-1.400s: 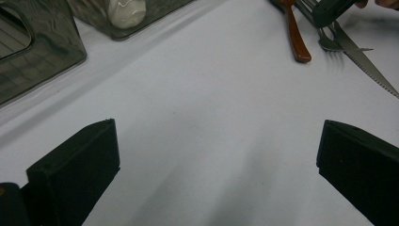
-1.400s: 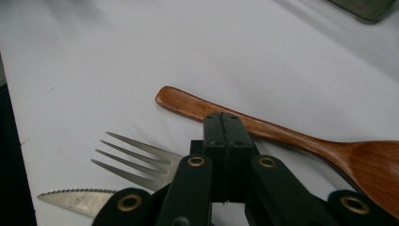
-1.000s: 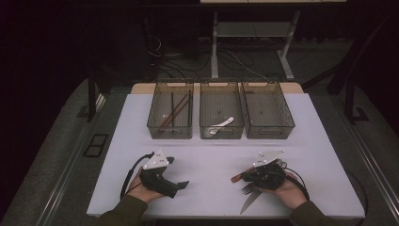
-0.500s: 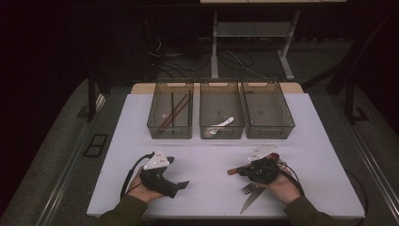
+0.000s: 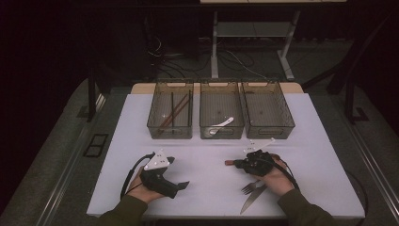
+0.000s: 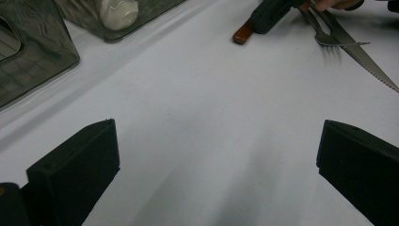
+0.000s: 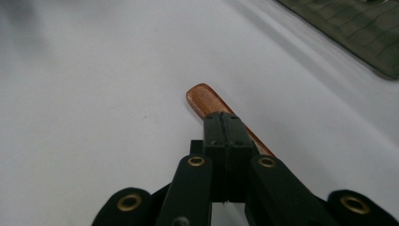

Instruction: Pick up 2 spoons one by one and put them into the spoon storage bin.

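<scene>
The right gripper (image 5: 235,163) clamps a brown wooden handle (image 7: 203,100) low over the white surface (image 5: 207,155), in front of three bins. The left gripper (image 6: 211,155) rests with jaws spread wide, grasping nothing.

Across the upper middle of the frame you see three clear bins in a row on the white tabletop (image 5: 329,155): the left bin (image 5: 170,129) holds brown sticks (image 5: 175,113), the middle bin (image 5: 221,131) a white spoon (image 5: 222,124), the right bin (image 5: 267,128) beside it.
</scene>
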A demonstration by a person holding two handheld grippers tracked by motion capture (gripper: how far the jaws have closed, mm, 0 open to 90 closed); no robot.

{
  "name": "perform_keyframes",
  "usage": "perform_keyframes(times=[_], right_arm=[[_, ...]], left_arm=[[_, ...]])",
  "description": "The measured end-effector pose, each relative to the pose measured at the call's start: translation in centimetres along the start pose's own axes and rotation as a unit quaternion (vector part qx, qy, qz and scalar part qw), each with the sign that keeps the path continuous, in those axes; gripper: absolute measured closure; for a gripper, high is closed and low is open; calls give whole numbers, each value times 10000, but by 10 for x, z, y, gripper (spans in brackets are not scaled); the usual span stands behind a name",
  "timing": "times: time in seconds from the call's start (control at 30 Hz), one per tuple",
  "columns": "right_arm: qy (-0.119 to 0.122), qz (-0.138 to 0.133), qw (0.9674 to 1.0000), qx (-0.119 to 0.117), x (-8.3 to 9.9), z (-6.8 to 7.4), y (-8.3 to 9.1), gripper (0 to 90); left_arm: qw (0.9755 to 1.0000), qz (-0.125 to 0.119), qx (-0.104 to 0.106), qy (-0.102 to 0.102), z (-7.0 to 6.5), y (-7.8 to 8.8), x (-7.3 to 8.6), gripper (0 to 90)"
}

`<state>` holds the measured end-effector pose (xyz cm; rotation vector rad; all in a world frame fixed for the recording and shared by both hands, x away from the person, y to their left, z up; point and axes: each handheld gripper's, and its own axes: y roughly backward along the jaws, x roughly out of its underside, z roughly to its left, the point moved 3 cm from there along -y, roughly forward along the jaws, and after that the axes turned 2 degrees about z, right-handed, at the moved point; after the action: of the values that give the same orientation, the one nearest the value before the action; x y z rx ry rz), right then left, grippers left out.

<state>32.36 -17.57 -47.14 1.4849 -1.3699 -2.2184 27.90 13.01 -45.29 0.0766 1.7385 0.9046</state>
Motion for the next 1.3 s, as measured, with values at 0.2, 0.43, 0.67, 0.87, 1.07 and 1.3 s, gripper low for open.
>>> perform_keyframes(times=[0.2,0.43,0.67,0.87,1.07,1.3], right_arm=[[-137,-56,9999,70,-8,-8,-7,899],[-238,-273,9993,-75,-11,-10,0,812],[-499,-558,9970,-218,-11,-14,19,571],[-467,-623,9970,-18,-3,-24,47,482],[-653,-618,9957,240,21,-47,74,448],[-894,-418,9938,518,49,-70,86,435]], left_arm=[[10000,-4,-4,-5,0,0,0,0],[10000,-31,23,-37,-1,1,0,0],[10000,-21,33,-67,-1,1,0,0],[10000,0,48,-54,-1,0,0,0],[10000,29,49,-66,-1,-1,0,0],[9999,92,64,-94,-2,-2,1,0]])
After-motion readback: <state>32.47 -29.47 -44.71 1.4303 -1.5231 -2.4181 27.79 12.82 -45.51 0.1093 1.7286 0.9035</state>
